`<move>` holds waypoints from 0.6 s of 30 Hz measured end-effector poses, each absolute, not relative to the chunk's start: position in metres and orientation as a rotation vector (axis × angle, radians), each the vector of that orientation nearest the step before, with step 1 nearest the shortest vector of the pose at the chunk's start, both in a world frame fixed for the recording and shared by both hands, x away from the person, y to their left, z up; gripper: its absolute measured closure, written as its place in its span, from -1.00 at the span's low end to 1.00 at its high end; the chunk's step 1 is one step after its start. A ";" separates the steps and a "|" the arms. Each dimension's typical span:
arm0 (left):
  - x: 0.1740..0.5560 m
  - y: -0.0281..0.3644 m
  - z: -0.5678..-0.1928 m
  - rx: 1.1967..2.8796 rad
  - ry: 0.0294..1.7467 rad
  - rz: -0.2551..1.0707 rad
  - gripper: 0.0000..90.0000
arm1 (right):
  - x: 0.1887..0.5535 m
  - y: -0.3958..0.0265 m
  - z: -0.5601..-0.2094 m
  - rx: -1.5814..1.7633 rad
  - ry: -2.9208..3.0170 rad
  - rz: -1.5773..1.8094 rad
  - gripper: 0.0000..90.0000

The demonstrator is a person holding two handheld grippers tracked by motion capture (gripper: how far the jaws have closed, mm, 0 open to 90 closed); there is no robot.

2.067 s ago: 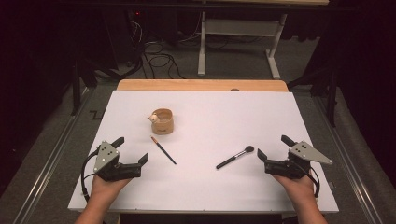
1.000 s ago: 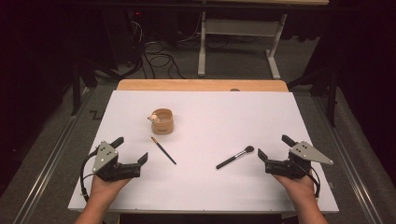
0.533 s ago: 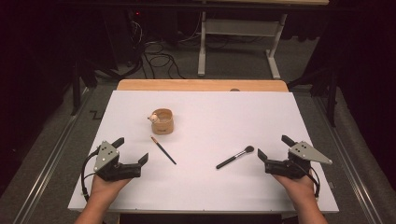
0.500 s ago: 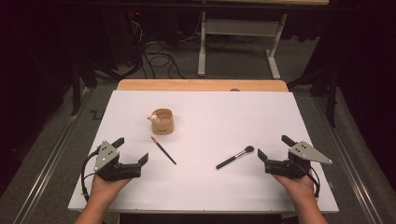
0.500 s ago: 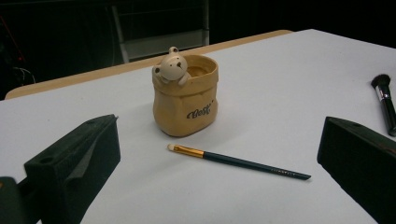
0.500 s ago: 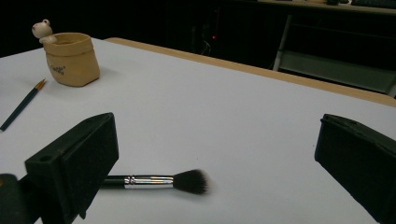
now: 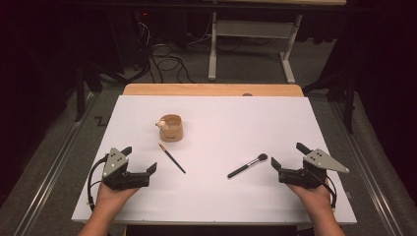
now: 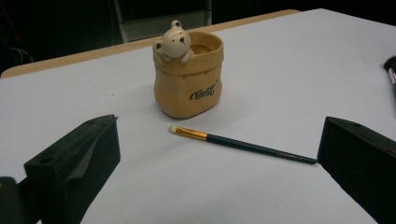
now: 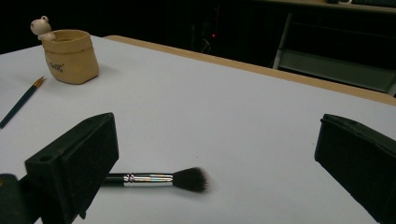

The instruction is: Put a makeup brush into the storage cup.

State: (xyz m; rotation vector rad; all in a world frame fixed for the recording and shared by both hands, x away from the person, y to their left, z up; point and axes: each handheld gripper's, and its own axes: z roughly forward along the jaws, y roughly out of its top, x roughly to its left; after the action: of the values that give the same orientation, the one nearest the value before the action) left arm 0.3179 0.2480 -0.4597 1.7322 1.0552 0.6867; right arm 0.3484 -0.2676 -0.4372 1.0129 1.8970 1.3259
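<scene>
On the white table (image 7: 216,196), left gripper (image 7: 140,162) and right gripper (image 7: 285,157) rest wide open, holding nothing.

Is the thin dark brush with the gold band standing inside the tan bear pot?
No, the thin dark brush lies flat on the white table, just in front of the tan bear pot.

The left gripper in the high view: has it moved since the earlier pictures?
No. The left gripper sits just as far below and left of the bear pot and beside the thin brush, as before.
</scene>
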 end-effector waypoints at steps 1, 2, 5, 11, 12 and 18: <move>0.318 0.248 -0.460 1.734 1.058 0.687 -1.00 | 0.348 -0.268 -0.437 1.013 1.898 1.329 -0.99; 0.319 0.248 -0.460 1.741 1.061 0.686 -1.00 | 0.348 -0.268 -0.437 1.018 1.898 1.329 -0.99; 0.320 0.248 -0.461 1.743 1.075 0.679 -1.00 | 0.348 -0.268 -0.437 1.023 1.896 1.323 -0.99; 0.321 0.250 -0.463 1.750 1.092 0.664 -1.00 | 0.349 -0.268 -0.438 1.027 1.900 1.322 -0.99; 0.321 0.250 -0.463 1.750 1.092 0.664 -1.00 | 0.349 -0.268 -0.438 1.027 1.900 1.322 -0.99; 0.323 0.253 -0.465 1.749 1.120 0.623 -0.99 | 0.351 -0.270 -0.439 1.036 1.899 1.320 -0.99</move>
State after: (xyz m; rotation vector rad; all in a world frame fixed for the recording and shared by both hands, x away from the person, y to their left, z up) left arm 0.3231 0.2529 -0.4649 1.7485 1.1204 0.6230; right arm 0.3514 -0.2696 -0.4390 1.0357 1.8989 1.3200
